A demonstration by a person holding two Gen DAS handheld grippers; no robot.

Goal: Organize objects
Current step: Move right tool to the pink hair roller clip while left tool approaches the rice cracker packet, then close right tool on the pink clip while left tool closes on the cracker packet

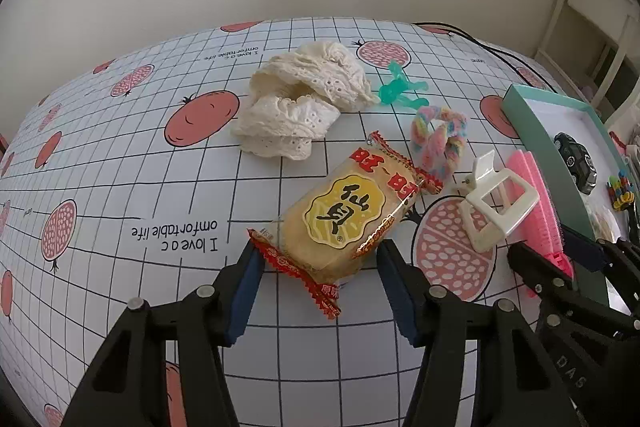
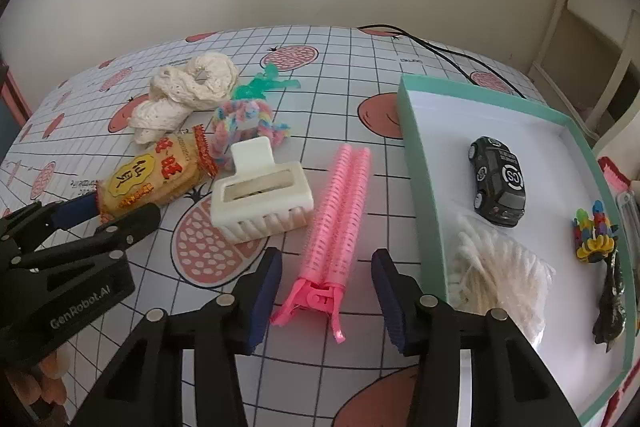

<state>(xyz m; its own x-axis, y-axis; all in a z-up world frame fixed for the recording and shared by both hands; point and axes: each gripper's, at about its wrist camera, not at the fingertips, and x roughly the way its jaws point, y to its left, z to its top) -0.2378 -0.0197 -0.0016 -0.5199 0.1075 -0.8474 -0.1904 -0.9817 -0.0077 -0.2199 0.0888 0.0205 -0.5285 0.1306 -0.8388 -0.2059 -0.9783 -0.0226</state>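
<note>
The rice cracker packet [image 1: 344, 215] lies on the grid-patterned tablecloth [image 1: 120, 187] at the lower centre of the left wrist view, its near end between the spread jaws of the left gripper [image 1: 320, 263], which does not clasp it. In the right wrist view the pink hair roller clip [image 2: 340, 211] sits at centre frame, its hinged end between the parted jaws of the right gripper [image 2: 326, 267], ungrasped. Just left of it stands a white claw clip [image 2: 262, 199], and beyond that a pastel scrunchie [image 2: 244, 123], a cream lace scrunchie [image 2: 188, 95] and a teal plastic piece [image 2: 260, 85] toward the upper left. At the right of the frame, the teal-rimmed box [image 2: 420, 163] holds a black toy car [image 2: 498, 181], a bag of cotton swabs [image 2: 496, 271] and small coloured clips [image 2: 594, 235].
</note>
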